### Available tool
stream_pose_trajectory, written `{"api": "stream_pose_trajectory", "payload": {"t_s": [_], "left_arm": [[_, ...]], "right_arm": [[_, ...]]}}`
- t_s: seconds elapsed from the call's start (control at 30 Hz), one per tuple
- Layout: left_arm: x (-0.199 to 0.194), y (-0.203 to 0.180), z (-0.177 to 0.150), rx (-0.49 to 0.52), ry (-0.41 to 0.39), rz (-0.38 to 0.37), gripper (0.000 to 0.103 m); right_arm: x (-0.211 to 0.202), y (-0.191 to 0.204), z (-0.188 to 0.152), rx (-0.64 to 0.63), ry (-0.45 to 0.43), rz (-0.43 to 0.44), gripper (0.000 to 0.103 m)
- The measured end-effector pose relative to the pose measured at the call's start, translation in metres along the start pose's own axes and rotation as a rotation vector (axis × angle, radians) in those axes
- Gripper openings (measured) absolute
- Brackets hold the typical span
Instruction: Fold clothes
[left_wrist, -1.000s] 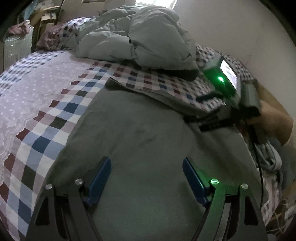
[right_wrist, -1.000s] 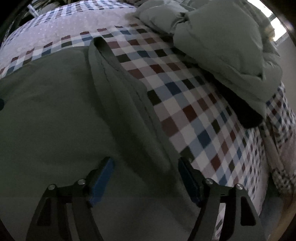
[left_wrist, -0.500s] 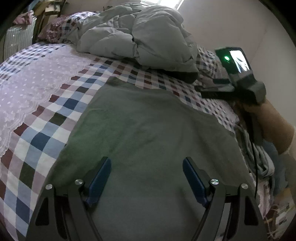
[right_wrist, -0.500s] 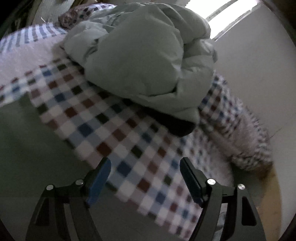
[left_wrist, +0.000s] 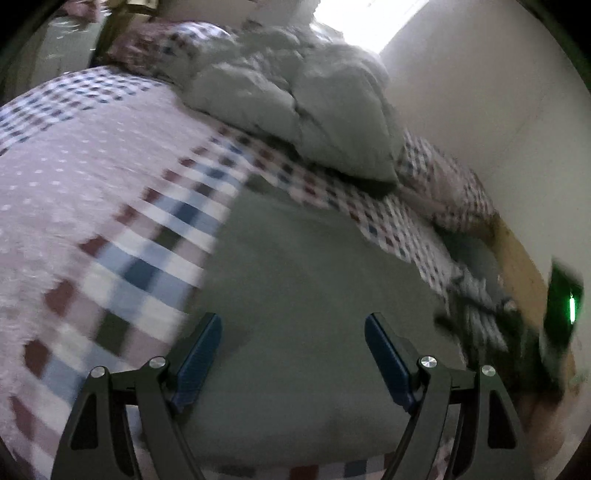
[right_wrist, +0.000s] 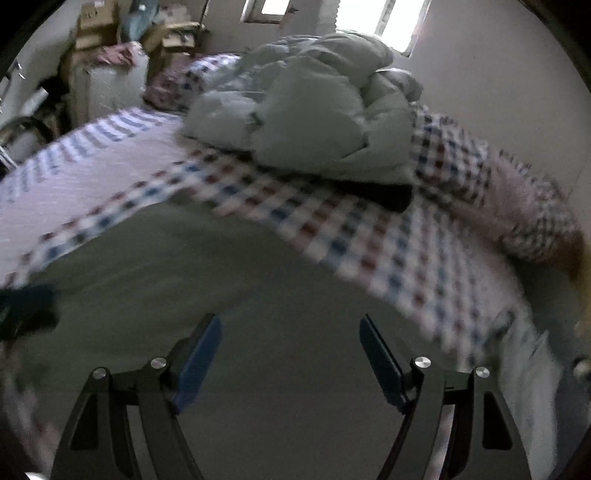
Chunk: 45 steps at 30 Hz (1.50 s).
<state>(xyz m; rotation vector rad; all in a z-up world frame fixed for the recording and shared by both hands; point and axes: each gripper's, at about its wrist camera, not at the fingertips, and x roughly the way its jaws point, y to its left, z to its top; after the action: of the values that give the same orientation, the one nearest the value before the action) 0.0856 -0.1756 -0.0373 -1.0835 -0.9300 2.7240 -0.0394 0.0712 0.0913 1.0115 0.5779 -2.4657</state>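
a grey-green garment (left_wrist: 295, 295) is seen spread flat on a checked bedcover (left_wrist: 155, 258), its near edge close to the foot of the bed; in the right wrist view the same garment (right_wrist: 258, 295) fills the lower half of the frame, with the checked cloth (right_wrist: 388, 258) showing beyond its far edge

the left gripper (left_wrist: 293, 363) is held above the garment, jaws standing wide, nothing between the blue pads (left_wrist: 197, 363); no cloth is pinched

the right gripper (right_wrist: 290, 360) is likewise held wide and empty over the garment; its pads (right_wrist: 380, 363) are clear of the fabric

at the right edge of the left wrist view a dark body with a green light (left_wrist: 565, 310) is caught, blurred; it is taken to be the other tool, held off to the garment's side

a rumpled pale duvet (right_wrist: 314, 118) is heaped at the head of the bed, well apart from the garment, presumably pushed back so that a flat working area is left. a small heap of other clothing (left_wrist: 476, 291) lies at the bed's edge near the wall, probably waiting its turn

both views are smeared, so seams, sleeves and hem cannot be made out

judgement: the garment looks laid out smooth but no finished fold can be confirmed; both tools being wide and raised suggests a pause between grasps, with an edge or corner to be chosen for the coming fold. thin cloth on a soft bed is likely to slip or bunch if only one layer is caught
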Motion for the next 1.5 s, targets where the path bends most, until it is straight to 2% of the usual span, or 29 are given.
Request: {"api": "stream_pose_trajectory", "payload": {"t_s": [0.1, 0.23, 0.37, 0.53, 0.6, 0.73, 0.97, 1.17, 1.23, 1.3, 1.33, 1.37, 1.43, 1.5], "left_arm": [[-0.014, 0.020, 0.002, -0.084, -0.026, -0.026, 0.083], [-0.029, 0.039, -0.002, -0.144, -0.042, -0.040, 0.083], [-0.041, 0.056, -0.020, -0.194, -0.040, -0.020, 0.083], [-0.043, 0.071, -0.047, -0.324, 0.000, -0.068, 0.083], [-0.040, 0.071, -0.057, -0.376, 0.014, -0.114, 0.083], [-0.028, 0.061, -0.062, -0.415, 0.033, -0.197, 0.083], [-0.011, 0.060, -0.059, -0.474, 0.028, -0.213, 0.083], [-0.007, 0.069, -0.049, -0.509, 0.055, -0.280, 0.081], [-0.005, 0.076, -0.047, -0.547, 0.075, -0.315, 0.068], [-0.003, 0.083, -0.045, -0.586, 0.098, -0.345, 0.061], [-0.002, 0.085, -0.045, -0.598, 0.110, -0.349, 0.054], [-0.002, 0.088, -0.045, -0.609, 0.121, -0.351, 0.051], [0.000, 0.091, -0.046, -0.624, 0.140, -0.341, 0.034], [0.000, 0.094, -0.048, -0.642, 0.153, -0.341, 0.023]], "right_arm": [[-0.025, 0.028, -0.026, 0.071, -0.042, 0.061, 0.081], [-0.042, 0.062, -0.049, 0.173, -0.080, 0.113, 0.081], [-0.042, 0.096, -0.061, 0.196, -0.090, 0.126, 0.081], [-0.029, 0.113, -0.075, 0.203, -0.049, 0.129, 0.081], [-0.029, 0.116, -0.081, 0.198, -0.043, 0.130, 0.081], [-0.032, 0.118, -0.087, 0.172, -0.042, 0.131, 0.081], [-0.034, 0.119, -0.088, 0.149, -0.028, 0.129, 0.081], [-0.040, 0.140, -0.088, -0.025, -0.063, 0.081, 0.081], [-0.044, 0.152, -0.088, -0.113, -0.102, 0.067, 0.081], [-0.048, 0.165, -0.089, -0.208, -0.142, 0.051, 0.081], [-0.048, 0.174, -0.089, -0.264, -0.160, 0.038, 0.081], [-0.049, 0.182, -0.088, -0.314, -0.175, 0.029, 0.081], [-0.046, 0.199, -0.087, -0.414, -0.197, 0.003, 0.081], [-0.040, 0.213, -0.085, -0.497, -0.212, -0.025, 0.081]]}}
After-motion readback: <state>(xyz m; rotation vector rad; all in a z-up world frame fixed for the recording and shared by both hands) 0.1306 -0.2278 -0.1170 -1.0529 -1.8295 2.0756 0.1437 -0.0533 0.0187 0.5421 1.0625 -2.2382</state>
